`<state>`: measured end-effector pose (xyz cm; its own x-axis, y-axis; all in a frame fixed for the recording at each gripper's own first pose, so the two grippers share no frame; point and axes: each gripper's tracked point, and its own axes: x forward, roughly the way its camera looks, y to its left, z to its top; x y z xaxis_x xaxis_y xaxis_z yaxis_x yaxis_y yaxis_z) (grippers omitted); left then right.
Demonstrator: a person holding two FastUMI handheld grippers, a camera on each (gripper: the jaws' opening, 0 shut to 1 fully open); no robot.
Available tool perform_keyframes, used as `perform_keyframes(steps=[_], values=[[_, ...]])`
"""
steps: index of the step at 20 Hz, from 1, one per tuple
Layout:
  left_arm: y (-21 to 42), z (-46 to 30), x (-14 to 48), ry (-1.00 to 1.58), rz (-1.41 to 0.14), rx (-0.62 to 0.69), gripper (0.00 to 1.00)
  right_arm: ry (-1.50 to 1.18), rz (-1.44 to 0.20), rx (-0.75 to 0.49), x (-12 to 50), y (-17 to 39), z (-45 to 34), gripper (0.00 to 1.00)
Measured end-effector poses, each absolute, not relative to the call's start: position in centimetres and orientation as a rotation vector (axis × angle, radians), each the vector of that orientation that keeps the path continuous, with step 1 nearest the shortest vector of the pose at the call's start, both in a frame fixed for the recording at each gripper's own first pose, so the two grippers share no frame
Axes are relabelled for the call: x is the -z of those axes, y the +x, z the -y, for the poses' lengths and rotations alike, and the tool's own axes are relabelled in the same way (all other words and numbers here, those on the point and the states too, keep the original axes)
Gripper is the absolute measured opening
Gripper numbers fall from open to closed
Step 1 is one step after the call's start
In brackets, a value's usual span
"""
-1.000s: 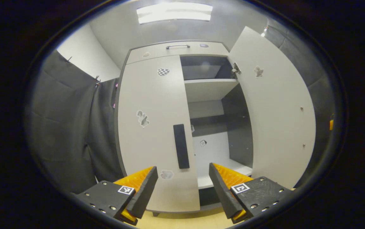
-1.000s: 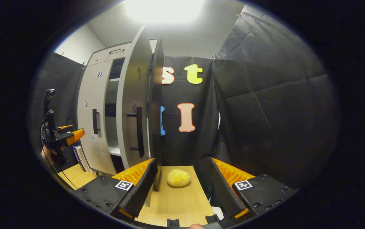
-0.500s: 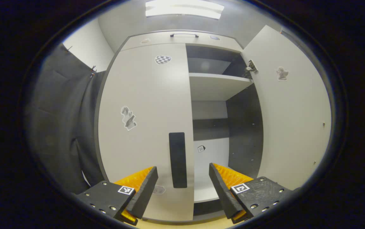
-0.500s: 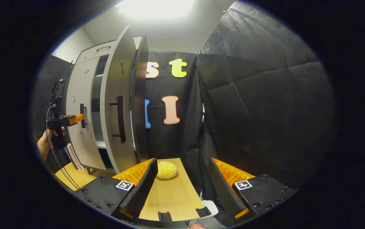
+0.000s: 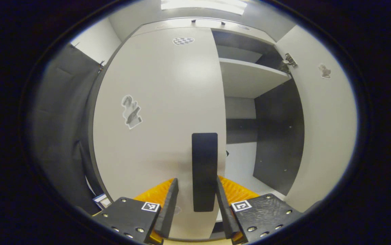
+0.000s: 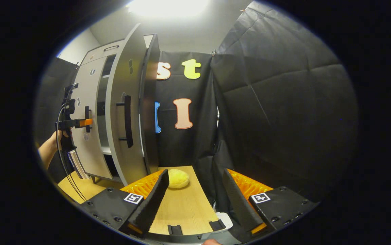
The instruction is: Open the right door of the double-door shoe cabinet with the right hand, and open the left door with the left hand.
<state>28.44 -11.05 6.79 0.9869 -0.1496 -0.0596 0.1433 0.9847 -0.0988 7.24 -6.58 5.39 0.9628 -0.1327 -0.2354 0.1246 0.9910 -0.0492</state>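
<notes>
Now two doors: right door (image 6: 124, 112) open; left gripper (image 5: 195, 207) jaws straddle left handle (image 5: 204, 170), contact unclear; right gripper (image 6: 193, 200) jaws apart.

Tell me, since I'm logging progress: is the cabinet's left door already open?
No, the left door sits flush and closed, its handle between the left gripper's jaws.

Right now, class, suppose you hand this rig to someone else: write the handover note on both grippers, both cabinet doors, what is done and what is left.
Left gripper: fingers straddle the left door's handle, gaps visible, not clamped.
Right gripper: open, empty, away from the cabinet.
Right door: swung open.
Left door: shut.
Left to do: close on the handle, pull the left door open.
</notes>
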Motion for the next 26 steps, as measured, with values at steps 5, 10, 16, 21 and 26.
perform_keyframes(steps=[5,10,16,21,26], values=[[28.5,12.5,-7.0,-0.098,-0.056,0.190,0.34,-0.055,-0.247,0.120,-5.5,7.2,6.8,0.96],[28.2,12.1,-6.8,-0.121,-0.077,0.188,0.18,-0.035,-0.233,0.099,-5.5,7.5,6.1,0.99],[25.0,11.3,-7.6,-0.128,-0.075,0.214,0.13,-0.054,-0.193,0.066,-6.2,8.2,5.8,0.97],[23.0,10.2,-8.1,-0.130,-0.080,0.213,0.13,-0.043,-0.185,0.017,-6.3,8.4,4.8,0.99],[21.7,8.7,-7.8,-0.123,-0.086,0.206,0.12,-0.033,-0.181,-0.019,-6.5,8.3,3.9,0.99]])
